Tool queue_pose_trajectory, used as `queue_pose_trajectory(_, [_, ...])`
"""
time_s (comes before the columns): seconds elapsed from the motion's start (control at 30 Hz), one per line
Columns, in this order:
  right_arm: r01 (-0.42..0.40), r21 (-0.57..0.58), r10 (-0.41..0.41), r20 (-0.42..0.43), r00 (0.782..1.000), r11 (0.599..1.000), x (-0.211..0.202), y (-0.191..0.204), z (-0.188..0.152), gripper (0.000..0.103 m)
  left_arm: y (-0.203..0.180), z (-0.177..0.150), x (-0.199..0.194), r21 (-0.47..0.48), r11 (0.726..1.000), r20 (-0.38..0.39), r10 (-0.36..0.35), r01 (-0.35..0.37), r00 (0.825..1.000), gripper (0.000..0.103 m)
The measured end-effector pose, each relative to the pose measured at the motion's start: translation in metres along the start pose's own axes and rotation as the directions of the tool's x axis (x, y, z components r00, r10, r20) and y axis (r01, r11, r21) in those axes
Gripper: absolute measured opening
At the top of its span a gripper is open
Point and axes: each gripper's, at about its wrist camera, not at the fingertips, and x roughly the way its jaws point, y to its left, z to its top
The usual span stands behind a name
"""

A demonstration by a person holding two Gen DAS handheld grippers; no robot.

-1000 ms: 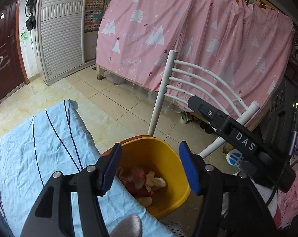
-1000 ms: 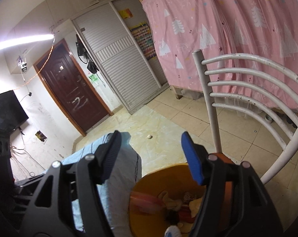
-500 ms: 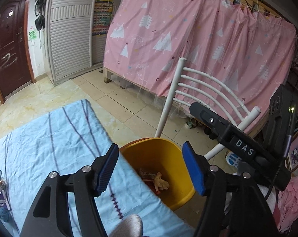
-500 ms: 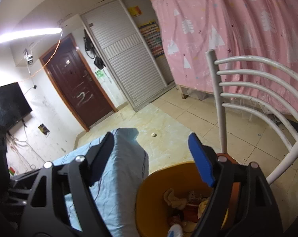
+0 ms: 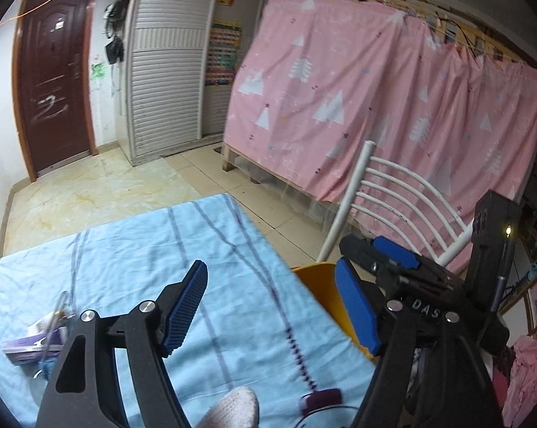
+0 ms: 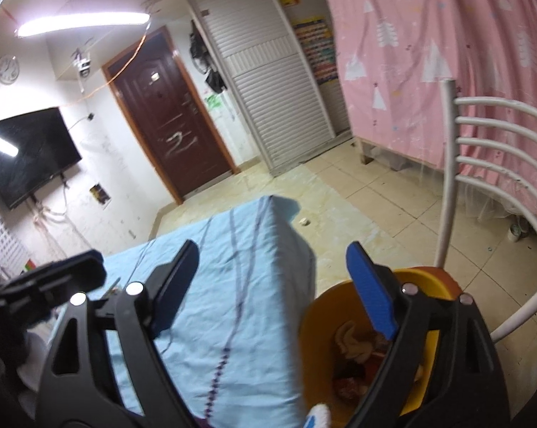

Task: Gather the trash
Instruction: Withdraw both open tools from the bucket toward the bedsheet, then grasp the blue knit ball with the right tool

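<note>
A second ago I had both tools over the yellow bin [image 6: 343,321], looking down into it; now both views have swung away from it and back over the desk [image 5: 133,271] with its light blue striped cloth. I judge this means the drop is finished and I am returning for more trash.

The bin stands just beside the desk's edge, in front of the white chair [image 6: 489,164], with crumpled scraps inside. On the desk, at the left of the left view, a small purple packet [image 5: 33,344] lies under something clear; this may be the next piece.

The left tool [image 5: 272,315] is opening its jaws, nothing between them. The right tool [image 6: 289,290] is also opening wide and is empty, touching nothing.
</note>
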Motion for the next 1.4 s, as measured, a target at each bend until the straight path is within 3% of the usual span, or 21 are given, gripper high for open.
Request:
queue_pose_trajectory(0.37, [-0.099,-0.114,0.084,-0.132,0.988,0.989,0.038,0.080,-0.027,0.085,0.060,-0.007,-0.041,-0.028,0.995,0.048,0.102,-0.100,0.994,0.070])
queue_pose_trajectory(0.77, [-0.196,-0.238,0.135,-0.249,0.959,0.951,0.071,0.160,-0.055,0.085,0.149,-0.013,-0.078,-0.065,0.971,0.028,0.232,-0.230,0.972,0.073])
queue_pose_trajectory(1.07, [-0.298,-0.344,0.165,-0.367,0.916,0.890,0.088,0.217,-0.079,0.085,0.203,-0.027,-0.096,-0.119,0.958,0.018,0.266,-0.262,0.964,0.076])
queue_pose_trajectory(1.4, [-0.368,-0.449,0.146,-0.454,0.879,0.814,0.103,0.260,-0.101,0.085,0.227,-0.043,-0.103,-0.170,0.958,0.013,0.237,-0.231,0.972,0.076])
